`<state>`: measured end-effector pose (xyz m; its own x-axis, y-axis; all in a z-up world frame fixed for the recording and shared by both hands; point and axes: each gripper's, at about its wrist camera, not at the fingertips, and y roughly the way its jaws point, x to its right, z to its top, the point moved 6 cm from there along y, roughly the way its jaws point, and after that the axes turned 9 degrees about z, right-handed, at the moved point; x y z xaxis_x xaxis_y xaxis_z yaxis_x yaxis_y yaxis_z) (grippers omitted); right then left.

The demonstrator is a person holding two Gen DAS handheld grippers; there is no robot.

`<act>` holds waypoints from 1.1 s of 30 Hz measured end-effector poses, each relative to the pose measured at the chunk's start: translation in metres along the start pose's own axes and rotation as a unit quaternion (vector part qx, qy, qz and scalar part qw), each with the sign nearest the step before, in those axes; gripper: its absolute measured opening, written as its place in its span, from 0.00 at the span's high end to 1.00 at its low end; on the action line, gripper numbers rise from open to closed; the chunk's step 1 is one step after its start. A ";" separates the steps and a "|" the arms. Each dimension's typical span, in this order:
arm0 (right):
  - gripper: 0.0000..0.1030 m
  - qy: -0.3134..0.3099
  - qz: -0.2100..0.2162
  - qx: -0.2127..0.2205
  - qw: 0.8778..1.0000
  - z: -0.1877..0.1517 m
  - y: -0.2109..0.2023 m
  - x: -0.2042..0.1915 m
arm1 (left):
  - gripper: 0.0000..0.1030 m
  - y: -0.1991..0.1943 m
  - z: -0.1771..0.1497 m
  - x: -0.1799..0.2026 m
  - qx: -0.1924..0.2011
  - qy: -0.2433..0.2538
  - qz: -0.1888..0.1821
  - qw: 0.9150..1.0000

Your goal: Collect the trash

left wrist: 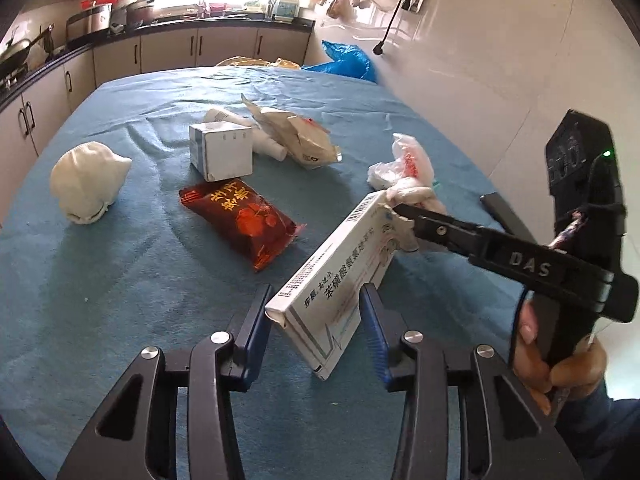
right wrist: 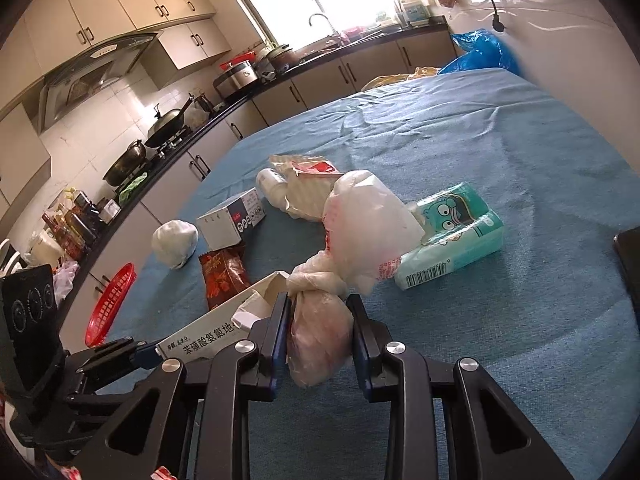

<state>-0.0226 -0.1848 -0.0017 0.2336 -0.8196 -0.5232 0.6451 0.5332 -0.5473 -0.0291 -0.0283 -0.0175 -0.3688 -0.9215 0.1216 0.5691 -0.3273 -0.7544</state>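
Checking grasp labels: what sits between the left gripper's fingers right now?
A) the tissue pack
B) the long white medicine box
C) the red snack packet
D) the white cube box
B: in the left wrist view the long white medicine box lies between the left gripper pads, while the red snack packet lies apart on the blue cloth.
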 end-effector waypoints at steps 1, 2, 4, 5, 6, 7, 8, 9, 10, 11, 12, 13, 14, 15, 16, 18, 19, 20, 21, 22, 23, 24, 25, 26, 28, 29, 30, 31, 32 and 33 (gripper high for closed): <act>0.70 0.000 0.001 -0.001 1.000 0.000 0.000 0.000 | 0.60 -0.001 0.000 0.001 0.002 0.001 -0.004 1.000; 0.70 0.000 0.001 -0.002 1.000 0.000 0.001 -0.001 | 0.60 -0.002 -0.001 0.003 0.003 0.002 -0.006 1.000; 0.70 0.001 0.001 -0.001 1.000 0.000 0.001 0.000 | 0.60 -0.008 -0.004 0.006 0.008 0.009 -0.015 1.000; 0.70 0.000 0.001 -0.002 1.000 0.001 0.001 0.000 | 0.60 -0.011 -0.006 0.007 0.010 0.013 -0.017 1.000; 0.70 0.001 0.004 -0.004 1.000 0.000 0.001 0.000 | 0.60 -0.012 -0.007 0.009 0.011 0.017 -0.019 1.000; 0.71 -0.002 0.012 -0.016 1.000 -0.002 0.005 -0.003 | 0.60 -0.012 -0.009 0.012 0.011 0.022 -0.026 0.999; 0.71 -0.008 0.010 -0.020 1.000 -0.003 0.006 -0.005 | 0.61 -0.013 -0.010 0.016 0.010 0.026 -0.037 0.999; 0.71 -0.013 0.004 -0.018 1.000 -0.003 0.005 -0.006 | 0.61 -0.014 -0.011 0.021 0.011 0.031 -0.043 0.999; 0.71 -0.017 0.002 -0.016 1.000 -0.003 0.005 -0.007 | 0.61 -0.013 -0.011 0.025 0.015 0.039 -0.033 0.999; 0.71 -0.019 0.003 -0.016 1.000 -0.003 0.005 -0.008 | 0.62 -0.012 -0.011 0.026 0.017 0.042 -0.022 0.999; 0.71 -0.019 0.003 -0.015 1.000 -0.003 0.004 -0.007 | 0.67 -0.009 -0.010 0.027 0.015 0.045 -0.012 0.999; 0.71 -0.016 0.004 -0.014 1.000 -0.003 0.004 -0.006 | 0.71 -0.005 -0.011 0.029 0.006 0.046 -0.010 0.999; 0.71 -0.012 0.006 -0.014 1.000 -0.002 0.003 -0.005 | 0.81 -0.001 -0.012 0.028 -0.002 0.044 -0.004 0.999; 0.71 -0.010 0.008 -0.013 1.000 -0.003 0.003 -0.004 | 0.88 0.001 -0.013 0.027 -0.007 0.041 0.005 0.999; 0.71 -0.008 0.009 -0.012 1.000 -0.003 0.002 -0.004 | 0.88 0.005 -0.014 0.024 -0.014 0.037 0.016 0.999; 0.71 -0.012 0.007 -0.009 1.000 -0.002 0.002 -0.004 | 0.88 0.003 -0.013 0.022 -0.006 0.028 0.026 0.999; 0.71 -0.016 0.005 -0.005 1.000 -0.002 0.001 -0.006 | 0.88 0.000 -0.013 0.020 0.000 0.025 0.033 0.999; 0.71 -0.019 0.003 -0.002 1.000 -0.002 -0.001 -0.007 | 0.88 -0.003 -0.013 0.015 0.007 0.019 0.038 0.999; 0.71 -0.022 0.004 0.001 1.000 -0.002 -0.003 -0.008 | 0.88 -0.008 -0.013 0.012 0.020 0.009 0.045 0.999; 0.70 -0.026 0.006 0.002 1.000 -0.003 -0.003 -0.010 | 0.88 -0.014 -0.013 0.009 0.037 0.002 0.059 0.998; 0.70 -0.029 0.007 0.004 1.000 -0.002 -0.004 -0.011 | 0.88 -0.018 -0.013 0.004 0.050 -0.003 0.074 0.996; 0.70 -0.033 0.003 0.007 0.999 -0.002 -0.005 -0.013 | 0.88 -0.021 -0.011 0.001 0.059 -0.010 0.086 0.995; 0.70 -0.038 -0.002 0.008 0.999 -0.002 -0.005 -0.014 | 0.88 -0.025 -0.010 -0.004 0.072 -0.021 0.100 0.992; 0.70 -0.041 -0.005 0.006 0.999 -0.002 -0.004 -0.014 | 0.88 -0.027 -0.009 -0.008 0.081 -0.029 0.110 0.990; 0.70 -0.046 -0.013 0.007 0.999 -0.003 -0.005 -0.016 | 0.88 -0.031 -0.007 -0.016 0.095 -0.048 0.139 0.984; 0.70 -0.049 -0.015 0.007 0.999 -0.003 -0.005 -0.017 | 0.88 -0.031 -0.007 -0.019 0.097 -0.054 0.154 0.982; 0.70 -0.054 -0.017 0.006 0.998 -0.005 -0.004 -0.019 | 0.88 -0.032 -0.007 -0.022 0.100 -0.063 0.167 0.979; 0.70 -0.065 -0.024 0.006 0.998 -0.007 -0.004 -0.023 | 0.88 -0.031 -0.006 -0.025 0.102 -0.069 0.174 0.977; 0.70 -0.080 -0.033 0.007 0.996 -0.009 -0.004 -0.028 | 0.88 -0.030 -0.006 -0.027 0.100 -0.075 0.179 0.976; 0.70 -0.099 -0.041 0.010 0.994 -0.011 -0.004 -0.035 | 0.88 -0.028 -0.005 -0.030 0.098 -0.081 0.184 0.975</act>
<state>-0.0414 -0.1563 0.0115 0.3167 -0.8866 -0.3371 0.6816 0.4598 -0.5691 -0.0380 0.0095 -0.0035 -0.0011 -0.9997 -0.0225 0.7761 0.0133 -0.6304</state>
